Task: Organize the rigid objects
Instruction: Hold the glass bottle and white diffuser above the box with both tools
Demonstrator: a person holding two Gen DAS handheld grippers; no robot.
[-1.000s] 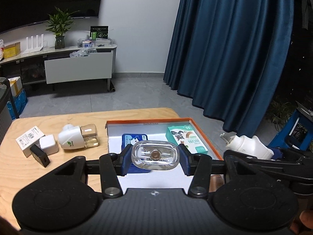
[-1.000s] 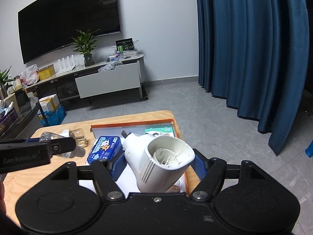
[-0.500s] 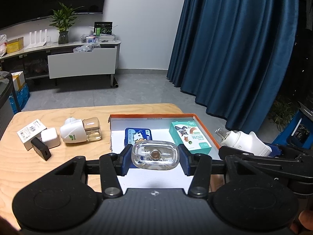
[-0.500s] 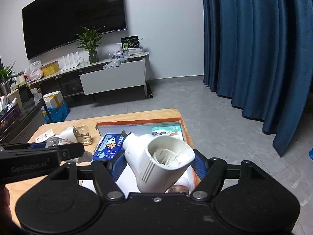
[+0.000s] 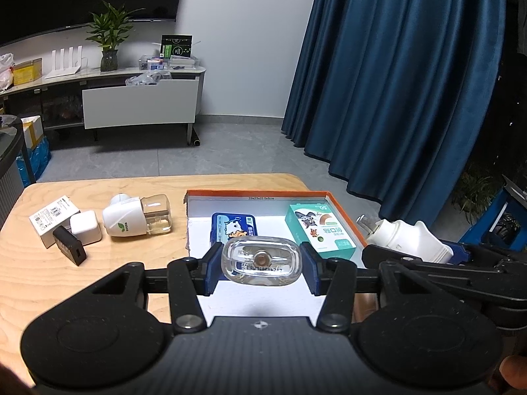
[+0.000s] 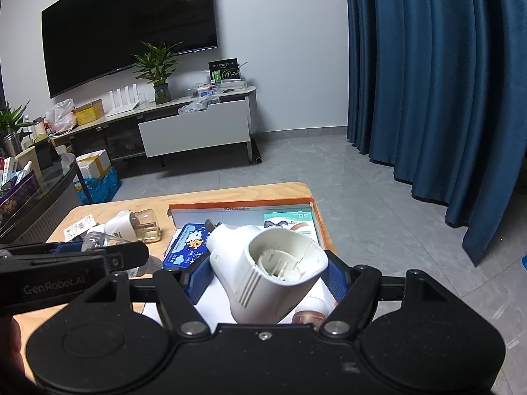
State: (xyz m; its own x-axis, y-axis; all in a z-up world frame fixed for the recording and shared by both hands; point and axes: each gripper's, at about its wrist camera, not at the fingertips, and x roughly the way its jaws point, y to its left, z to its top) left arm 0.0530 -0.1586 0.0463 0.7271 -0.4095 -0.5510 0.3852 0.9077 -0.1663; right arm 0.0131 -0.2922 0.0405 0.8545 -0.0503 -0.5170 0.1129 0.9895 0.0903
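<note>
Clear glass bottle (image 5: 262,261), seen base-on w/ a round dot at centre, sits clamped between the blue pads (image 5: 212,270) of the left gripper (image 5: 262,268), held above the near part of the tray. Fingers closed onto its two short ends.

Right gripper (image 6: 263,276) has its blue fingers pressed against a white plug-in vaporizer body (image 6: 266,273), hollow open end facing the camera, metal plug prongs pointing away. In the left view the same white body (image 5: 408,240) shows at right, just past the tray's right edge.

Below both: shallow tray w/ orange rim (image 5: 257,192) & white floor, on the right part of a light wood table (image 5: 98,263). Inside the tray, a blue tin w/ cartoon print (image 5: 232,228) lies centre-left; a teal bandage box marked 50 (image 5: 318,228) lies to its right, near the right rim. They're apart.

Left of the tray on the bare wood: another white vaporizer w/ clear liquid bottle attached (image 5: 136,219), lying on its side. Further left, a white charger cube (image 5: 85,231), a black block (image 5: 69,250) touching it at the near side, and a white carton (image 5: 49,219) behind them.

Far bkgd: grey tile floor, TV console w/ potted plant (image 5: 110,38), dark blue curtain (image 5: 395,82) at right.
</note>
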